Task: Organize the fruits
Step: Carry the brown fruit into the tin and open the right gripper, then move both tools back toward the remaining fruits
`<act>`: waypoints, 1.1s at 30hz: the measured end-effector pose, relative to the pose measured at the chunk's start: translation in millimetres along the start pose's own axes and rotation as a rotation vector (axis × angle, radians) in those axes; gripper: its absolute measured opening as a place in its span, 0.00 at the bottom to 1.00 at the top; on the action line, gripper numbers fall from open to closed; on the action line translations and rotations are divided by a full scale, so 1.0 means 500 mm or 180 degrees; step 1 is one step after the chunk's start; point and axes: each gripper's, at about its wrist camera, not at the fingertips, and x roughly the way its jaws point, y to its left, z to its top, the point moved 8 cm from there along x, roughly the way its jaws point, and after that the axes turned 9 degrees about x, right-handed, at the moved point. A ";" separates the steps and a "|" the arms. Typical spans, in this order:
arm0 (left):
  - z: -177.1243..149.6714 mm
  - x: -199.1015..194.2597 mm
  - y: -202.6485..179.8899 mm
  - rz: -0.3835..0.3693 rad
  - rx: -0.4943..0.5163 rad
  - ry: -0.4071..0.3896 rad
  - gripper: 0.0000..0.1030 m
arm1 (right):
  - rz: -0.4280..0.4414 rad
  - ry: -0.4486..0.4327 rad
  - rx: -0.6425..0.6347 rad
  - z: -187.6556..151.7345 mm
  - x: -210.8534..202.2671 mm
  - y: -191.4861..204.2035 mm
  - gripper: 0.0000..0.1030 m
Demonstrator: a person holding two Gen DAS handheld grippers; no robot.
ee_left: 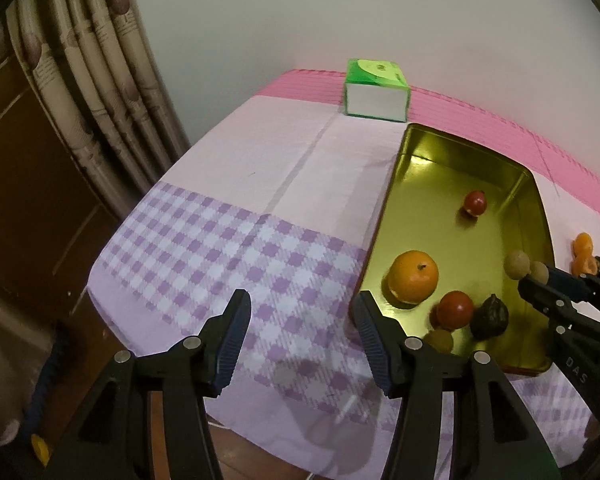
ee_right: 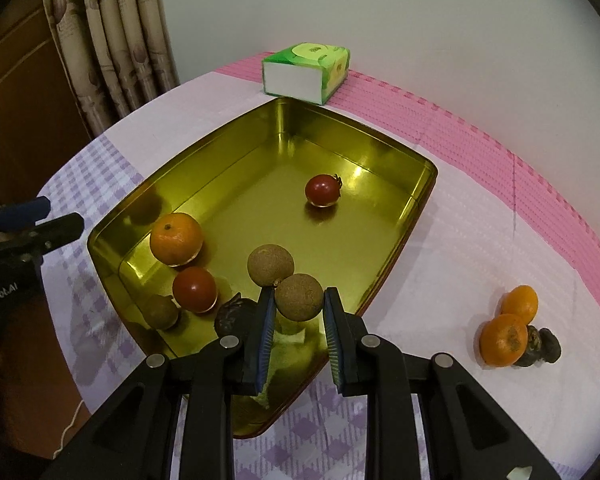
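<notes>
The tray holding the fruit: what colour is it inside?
Shiny gold tray, clearest in the right wrist view.

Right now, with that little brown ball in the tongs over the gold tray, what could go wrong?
1. The brown longan is round and sits at the very tips of the right tongs; it may slip.
2. Dropped, it may knock the second longan beside it or roll about the smooth gold tray.
3. Two oranges still lie outside, unsorted.
</notes>
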 end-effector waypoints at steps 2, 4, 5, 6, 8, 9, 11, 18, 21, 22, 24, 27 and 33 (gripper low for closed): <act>-0.003 0.003 0.006 0.0006 -0.0039 0.0027 0.54 | -0.0008 0.0007 -0.0009 0.000 0.002 0.000 0.21; -0.004 0.006 0.010 0.0012 -0.0059 0.0044 0.54 | -0.0011 0.0005 -0.0021 0.000 0.003 0.000 0.22; -0.004 0.008 0.010 0.0009 -0.0060 0.0046 0.54 | -0.0014 0.0005 -0.0025 0.000 0.002 0.001 0.22; -0.004 0.009 0.010 0.0005 -0.0064 0.0049 0.54 | -0.0015 0.0007 -0.0027 0.001 0.003 0.001 0.22; -0.004 0.009 0.009 -0.0006 -0.0053 0.0046 0.54 | -0.0011 0.0010 -0.0027 0.001 0.002 0.002 0.22; -0.004 0.009 0.009 -0.0007 -0.0045 0.0043 0.54 | -0.0007 0.0011 -0.0021 0.001 0.003 0.002 0.22; -0.004 0.012 0.007 -0.0014 -0.0036 0.0042 0.54 | -0.0009 0.0006 -0.0019 0.001 0.003 0.003 0.22; -0.004 0.010 0.000 -0.0036 -0.0033 0.0035 0.54 | 0.0005 0.0026 -0.0018 0.000 0.002 0.004 0.22; -0.003 0.010 -0.001 -0.0053 -0.0036 0.0035 0.54 | 0.0035 0.0039 -0.0007 -0.001 0.003 0.007 0.24; -0.003 0.010 -0.003 -0.0068 -0.0040 0.0037 0.54 | 0.0045 0.0043 -0.0009 -0.002 0.002 0.010 0.26; -0.002 0.010 -0.006 -0.0089 -0.0034 0.0034 0.54 | 0.0045 0.0040 -0.0012 -0.003 0.000 0.014 0.27; 0.001 0.007 -0.013 -0.0120 -0.0008 0.0004 0.54 | 0.0092 0.0035 0.0033 -0.006 -0.009 0.016 0.28; 0.004 0.004 -0.024 -0.0147 0.0045 -0.0036 0.54 | 0.0148 -0.0059 0.0171 -0.005 -0.049 -0.012 0.28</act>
